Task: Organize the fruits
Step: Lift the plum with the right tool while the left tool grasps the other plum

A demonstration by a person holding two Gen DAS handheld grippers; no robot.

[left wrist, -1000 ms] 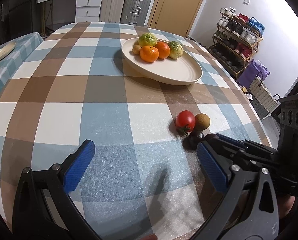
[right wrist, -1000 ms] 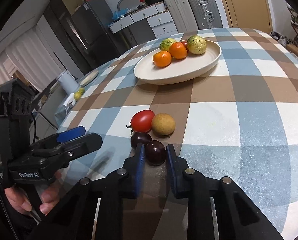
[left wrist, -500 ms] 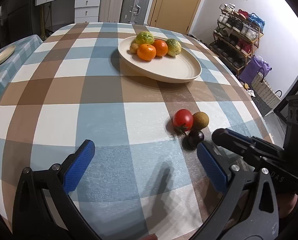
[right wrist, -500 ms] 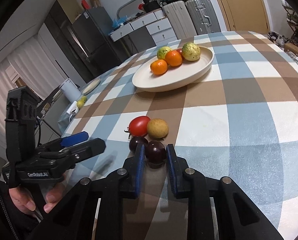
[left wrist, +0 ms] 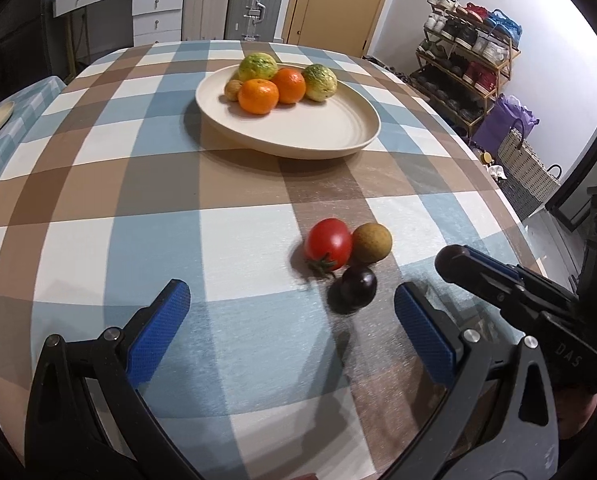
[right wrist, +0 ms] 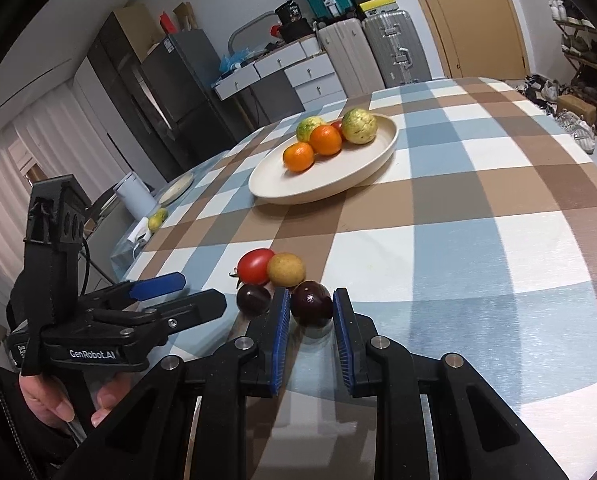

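1 dark plum (right wrist: 311, 309) sits clamped between the blue pads of the right claw (right wrist: 308, 320), whose jaws are drawn in as tight as the fruit allows; a shadow under the plum suggests it hangs just clear of the checked bench (right wrist: 458, 216), though I cannot be sure. Just beside that claw on its left lie 3 loose fruits touching each other: a second dark plum (right wrist: 252, 299), a red tomato (right wrist: 255, 266) and a round brown fruit (right wrist: 286, 269). Farther out, near the middle of the bench, stands the cream plate (right wrist: 282, 188) with 2 oranges (right wrist: 313, 147) and 2 green-yellow fruits (right wrist: 359, 126) heaped at its far side, its near half bare. The step in hand looks like carrying the gripped plum to the plate; the next move calls for lifting it over the 3 loose fruits and the rim, then letting go on the bare part without nudging the heap. The right claw points forward and downward at a slant toward the plate. The left claw (left wrist: 292, 326) hovers low over the bench with its jaws spread wide and nothing between them, angled steeply down, the second plum (left wrist: 357, 286) just ahead of its right finger; a hand (right wrist: 58, 400) grips its handle at the bench's edge.
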